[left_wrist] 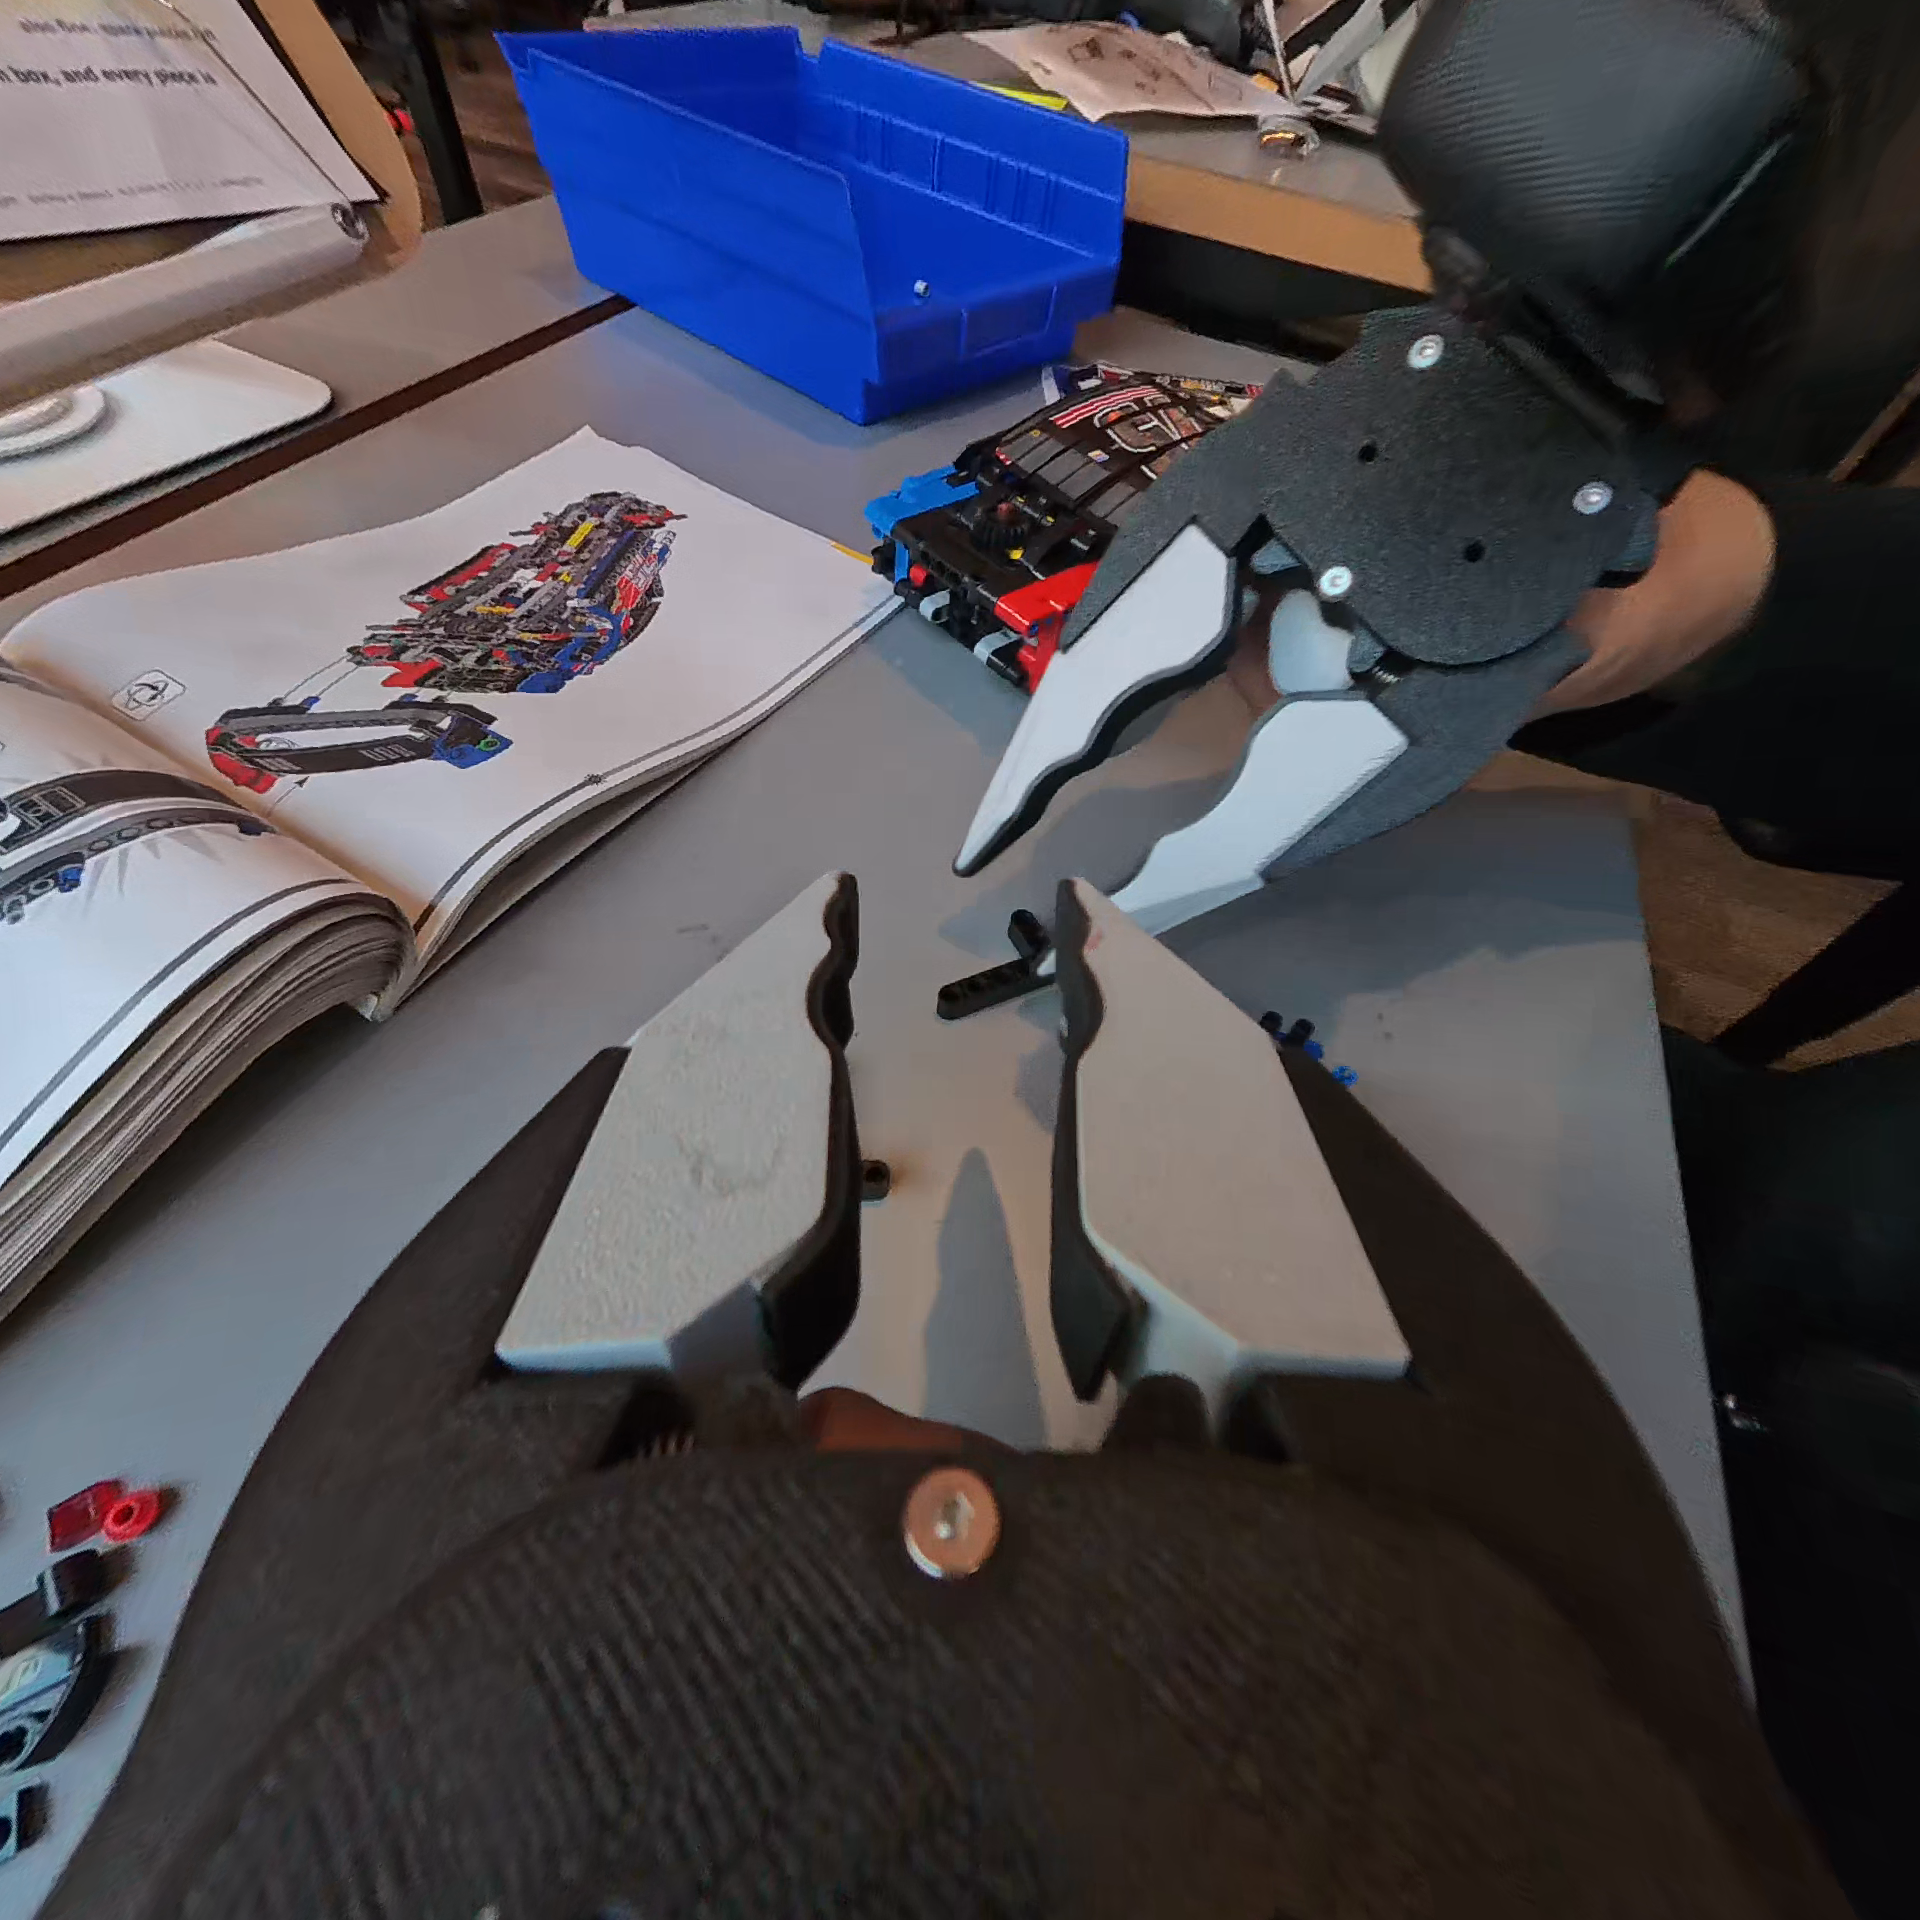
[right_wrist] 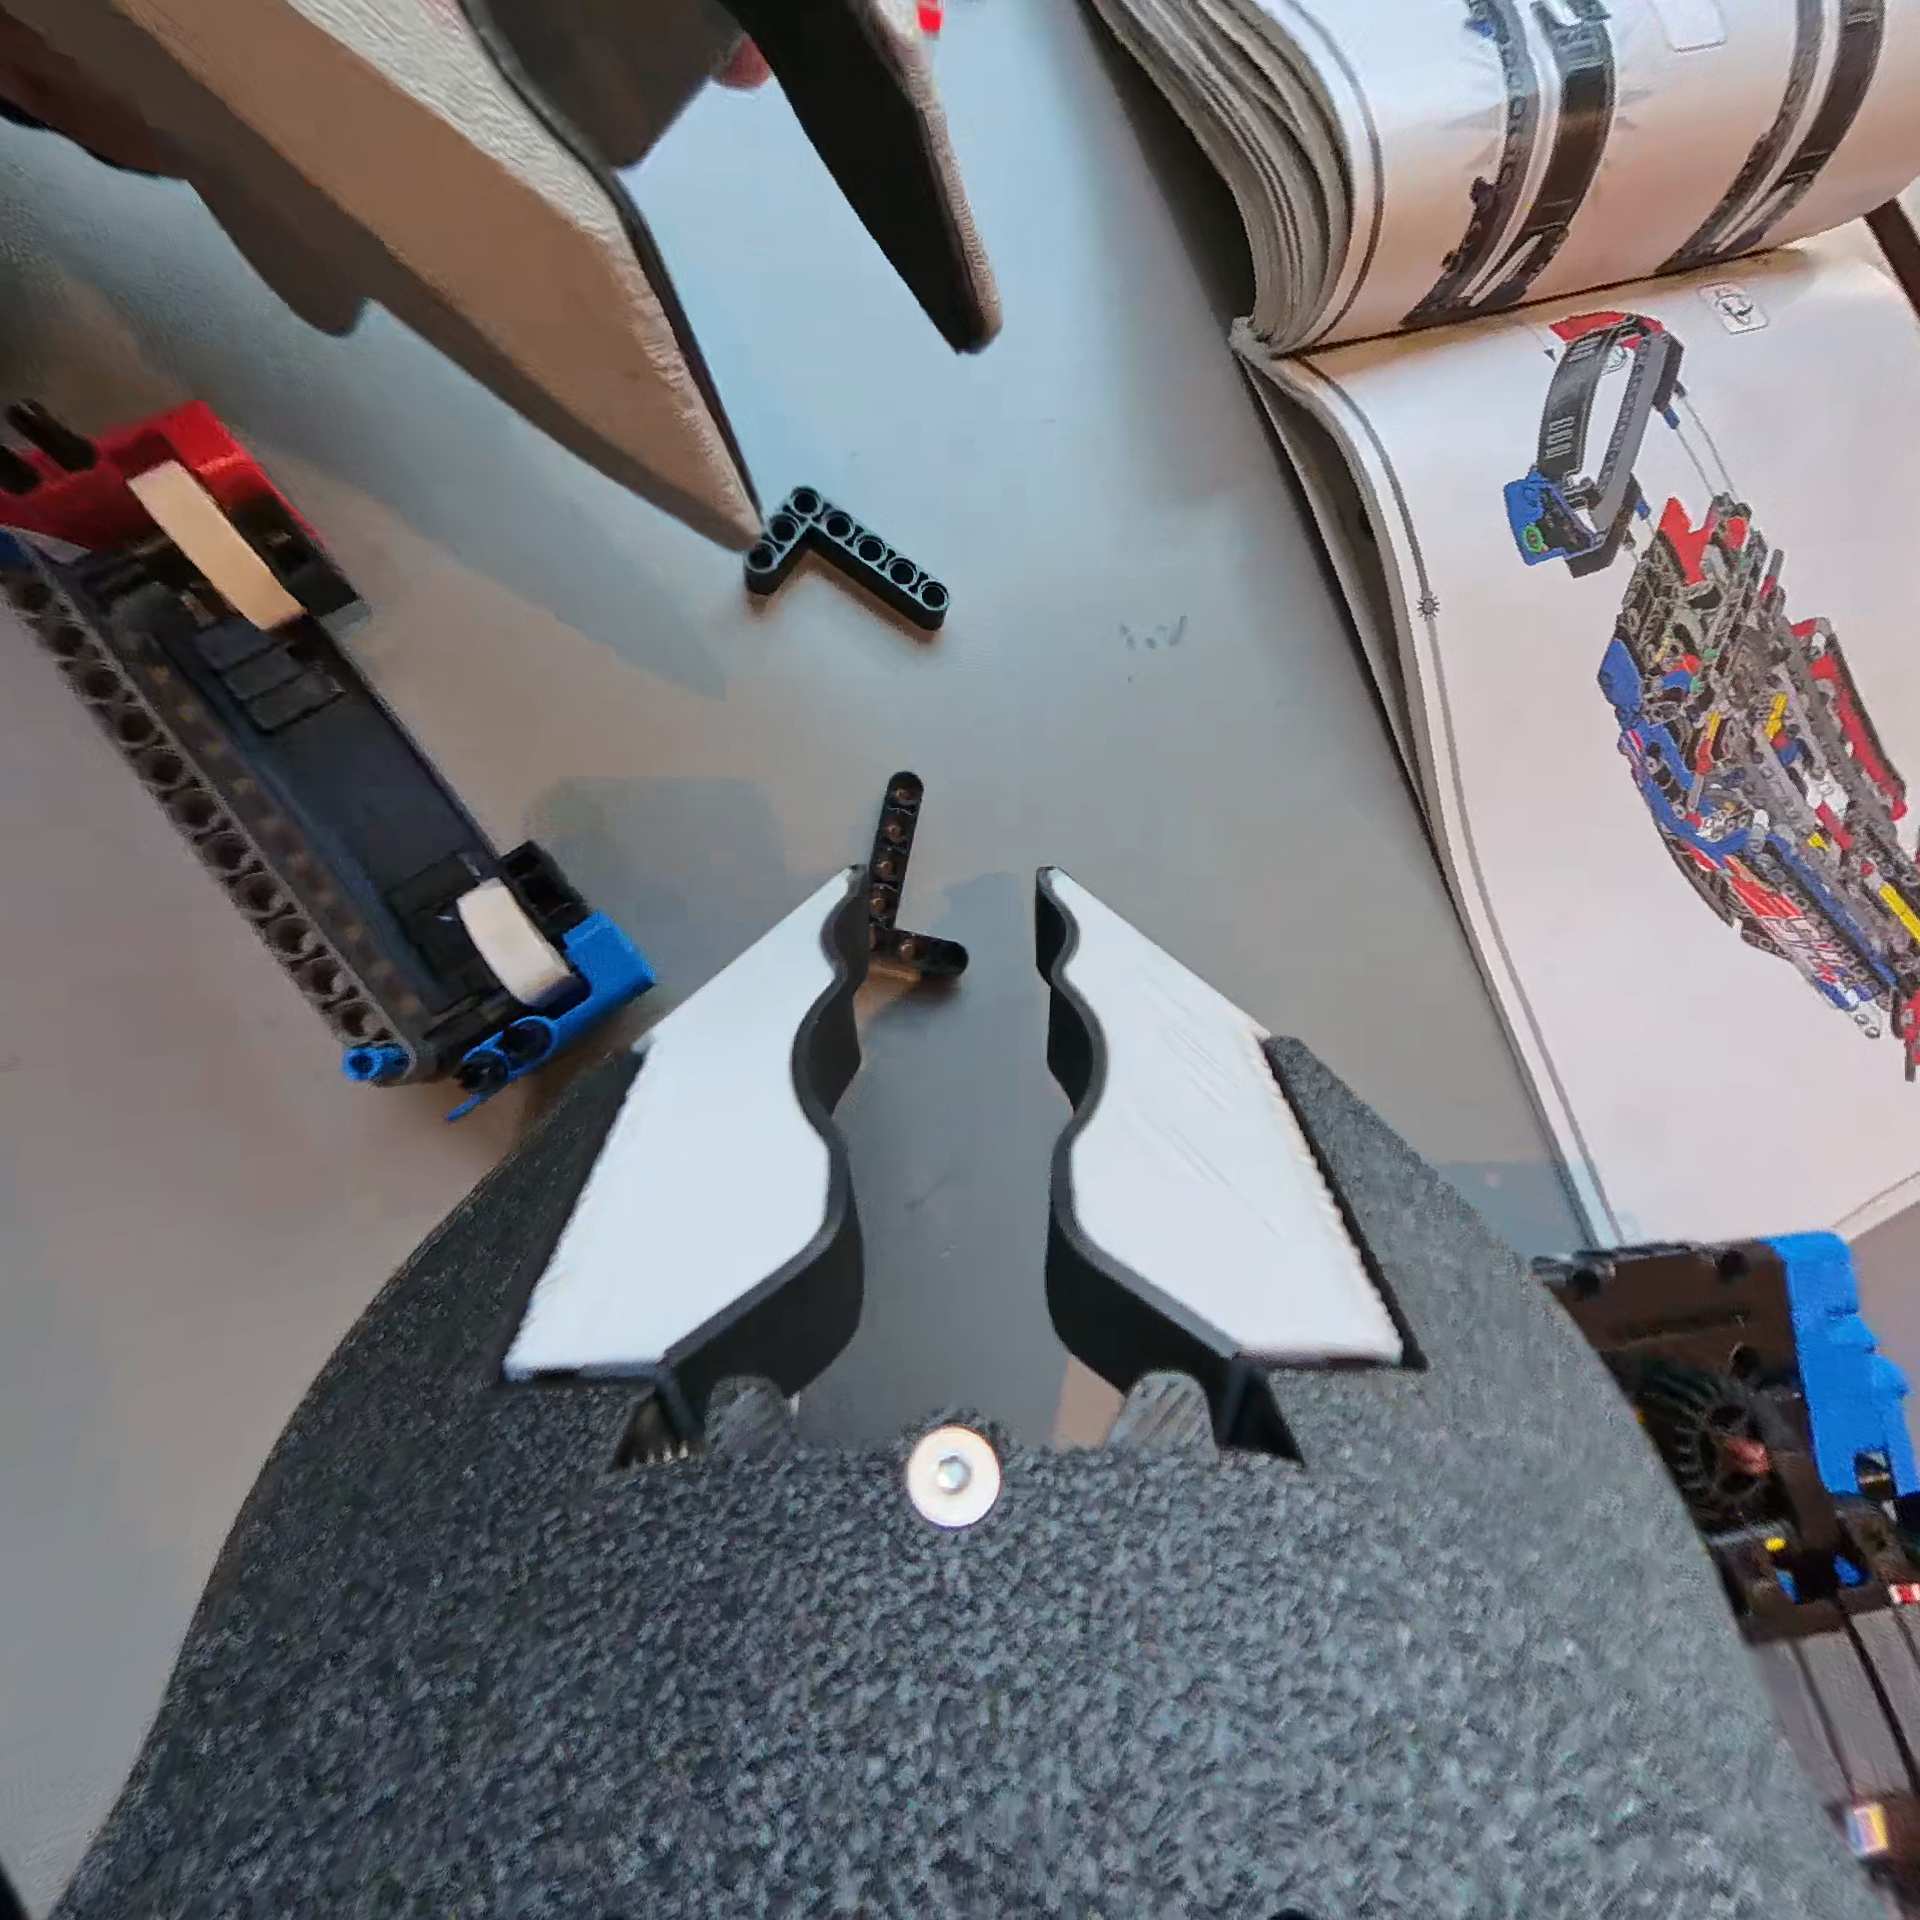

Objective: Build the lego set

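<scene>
Left wrist view: my left gripper (left_wrist: 956, 914) hangs over the grey table (left_wrist: 623, 1039), jaws apart, nothing between them. Fingers are flat grey plates with wavy black rubber edges, on a ribbed black printed body. Just past my right fingertip lies a black L-shaped beam (left_wrist: 992, 982), partly hidden by that finger. A small black bush (left_wrist: 876, 1177) sits on the table between my fingers, touching neither. My right gripper (left_wrist: 1049, 873) comes in from ahead-right, jaws also apart, tips down near the same beam. Behind it sits the partly built car (left_wrist: 1023, 530): black, red, blue, stickered roof panels. Ahead-left is the open instruction book (left_wrist: 436, 675), thick, pages curled. Far ahead is a blue plastic bin (left_wrist: 831, 208). Only this view shows the bin, the loose red parts (left_wrist: 104, 1512) and the tiny blue pins (left_wrist: 1299, 1034) right of my finger.

Right wrist view: looks almost straight down. Right gripper (right_wrist: 951, 883) open and empty, with a grainy black shell. A black L-shaped beam with a row of round holes (right_wrist: 904, 894) lies just off my left fingertip, partly under it; contact unclear. A second L-beam (right_wrist: 847, 561) lies farther ahead, with the left gripper's (right_wrist: 862, 436) fingertip at its corner. To the left, seen only here: a long subassembly (right_wrist: 291, 779), studless dark beam, white curved panels, blue end, red end. To the right: the book (right_wrist: 1662, 727) and a corner of the car (right_wrist: 1766, 1403) showing a black gear.
</scene>
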`<state>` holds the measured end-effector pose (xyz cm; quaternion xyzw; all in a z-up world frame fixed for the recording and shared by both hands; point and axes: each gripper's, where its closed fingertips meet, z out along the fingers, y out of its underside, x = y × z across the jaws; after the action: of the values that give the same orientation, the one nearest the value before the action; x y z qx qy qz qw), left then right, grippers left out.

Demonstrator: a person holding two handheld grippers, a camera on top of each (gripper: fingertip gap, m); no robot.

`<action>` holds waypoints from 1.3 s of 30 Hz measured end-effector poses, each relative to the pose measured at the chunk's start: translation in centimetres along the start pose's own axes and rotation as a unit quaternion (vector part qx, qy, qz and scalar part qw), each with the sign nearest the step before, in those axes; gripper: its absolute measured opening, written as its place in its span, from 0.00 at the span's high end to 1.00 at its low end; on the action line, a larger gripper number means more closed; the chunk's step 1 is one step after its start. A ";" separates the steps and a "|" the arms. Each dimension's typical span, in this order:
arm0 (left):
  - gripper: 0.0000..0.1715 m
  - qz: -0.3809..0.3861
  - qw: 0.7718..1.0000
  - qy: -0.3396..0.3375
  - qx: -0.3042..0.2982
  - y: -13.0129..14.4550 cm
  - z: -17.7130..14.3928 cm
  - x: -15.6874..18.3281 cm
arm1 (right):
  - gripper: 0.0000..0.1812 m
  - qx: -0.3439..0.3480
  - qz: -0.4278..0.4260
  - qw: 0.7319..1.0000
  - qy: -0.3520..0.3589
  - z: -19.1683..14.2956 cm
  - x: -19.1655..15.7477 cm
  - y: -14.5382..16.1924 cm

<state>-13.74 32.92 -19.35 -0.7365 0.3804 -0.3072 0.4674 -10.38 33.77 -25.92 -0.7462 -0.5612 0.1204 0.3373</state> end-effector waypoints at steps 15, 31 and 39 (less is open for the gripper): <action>0.82 0.001 0.996 -0.085 -0.008 0.6 -0.2 -2.7 | 1.00 0.050 0.042 0.998 0.006 0.4 0.6 -1.0; 0.83 0.020 0.978 -0.190 -0.077 -5.4 -0.6 -9.1 | 0.97 0.099 0.049 0.994 -0.004 -1.2 -0.8 1.1; 0.88 0.046 0.956 -0.224 -0.182 -4.2 5.0 -20.0 | 1.00 0.115 0.015 0.992 0.046 -1.7 -0.2 0.9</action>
<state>-19.01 53.26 -19.25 -0.8407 0.3493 -0.0383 0.4120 -8.81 32.83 -25.32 -0.7157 -0.5163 0.1541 0.4444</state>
